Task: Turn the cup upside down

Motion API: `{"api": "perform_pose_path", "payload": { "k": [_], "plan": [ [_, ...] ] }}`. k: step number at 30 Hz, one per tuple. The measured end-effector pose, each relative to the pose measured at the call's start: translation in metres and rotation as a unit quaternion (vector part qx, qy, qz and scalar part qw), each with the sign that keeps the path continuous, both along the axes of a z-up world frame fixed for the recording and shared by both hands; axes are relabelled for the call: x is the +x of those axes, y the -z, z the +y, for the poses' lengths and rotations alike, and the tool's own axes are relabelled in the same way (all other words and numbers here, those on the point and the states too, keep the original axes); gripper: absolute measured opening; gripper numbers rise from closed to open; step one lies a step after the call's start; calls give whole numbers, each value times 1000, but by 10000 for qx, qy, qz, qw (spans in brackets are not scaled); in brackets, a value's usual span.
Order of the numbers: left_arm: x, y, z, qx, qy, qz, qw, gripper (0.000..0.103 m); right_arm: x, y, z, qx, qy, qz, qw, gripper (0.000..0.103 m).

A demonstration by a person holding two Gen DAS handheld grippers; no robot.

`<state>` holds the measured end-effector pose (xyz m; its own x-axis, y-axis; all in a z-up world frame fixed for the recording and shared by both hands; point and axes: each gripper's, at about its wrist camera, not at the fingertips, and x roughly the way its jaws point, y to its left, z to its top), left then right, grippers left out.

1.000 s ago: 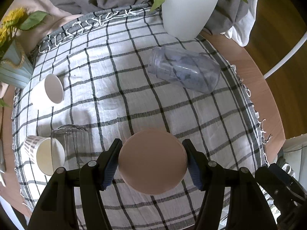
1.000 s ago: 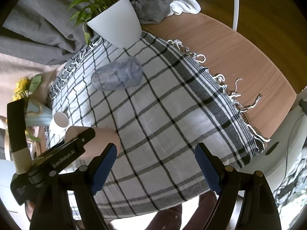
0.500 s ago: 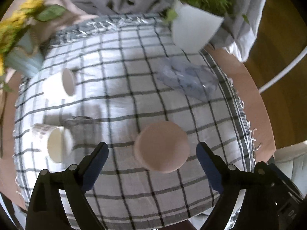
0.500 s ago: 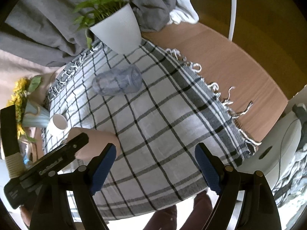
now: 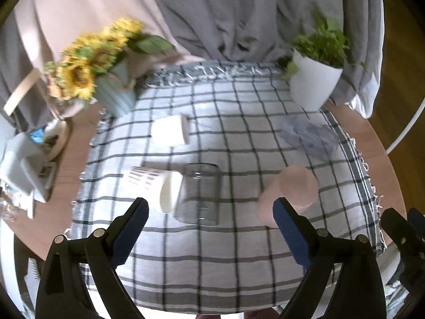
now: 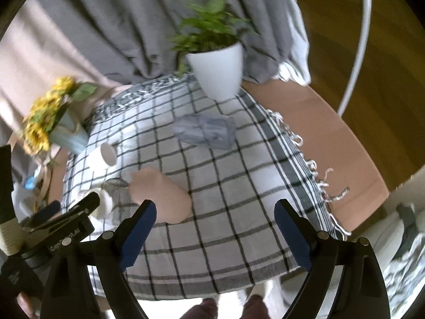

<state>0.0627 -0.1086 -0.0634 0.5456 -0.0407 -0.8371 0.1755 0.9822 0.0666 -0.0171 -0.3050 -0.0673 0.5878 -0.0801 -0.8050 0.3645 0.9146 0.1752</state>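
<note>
Pink cup [image 5: 289, 191] stands base-up on the checked cloth [image 5: 239, 138], just right of the clear glass [image 5: 199, 194], so the flip looks done. Left gripper [image 5: 211, 230] jaws wide apart, holding nothing; cup sits ahead, just behind the right finger, axis vertical. Right gripper [image 6: 215, 235] also wide open and empty, cup [image 6: 159, 194] ahead-left past its left finger; left one looks nearer, though no regrasp seems needed.
</note>
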Motion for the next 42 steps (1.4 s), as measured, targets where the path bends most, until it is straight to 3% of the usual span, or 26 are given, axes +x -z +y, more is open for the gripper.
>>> {"api": "perform_pose_path", "payload": {
  "k": [5, 14, 25, 42],
  "plan": [
    [-17, -14, 26, -143, -215, -143, 9996, 100, -4, -11, 20, -108, -263, -147, 9995, 91],
    [-44, -33, 54, -63, -510, -462, 9976, 103, -15, -33, 49, -317, -595, -543, 9962, 94],
    [-59, -50, 63, -146, -444, -736, 9962, 103, -18, -42, 74, -571, -895, -607, 9925, 95],
    [-64, -51, 64, -266, -350, -756, 9962, 103, -20, -40, 80, -506, -983, -525, 9925, 95]
  ]
}}
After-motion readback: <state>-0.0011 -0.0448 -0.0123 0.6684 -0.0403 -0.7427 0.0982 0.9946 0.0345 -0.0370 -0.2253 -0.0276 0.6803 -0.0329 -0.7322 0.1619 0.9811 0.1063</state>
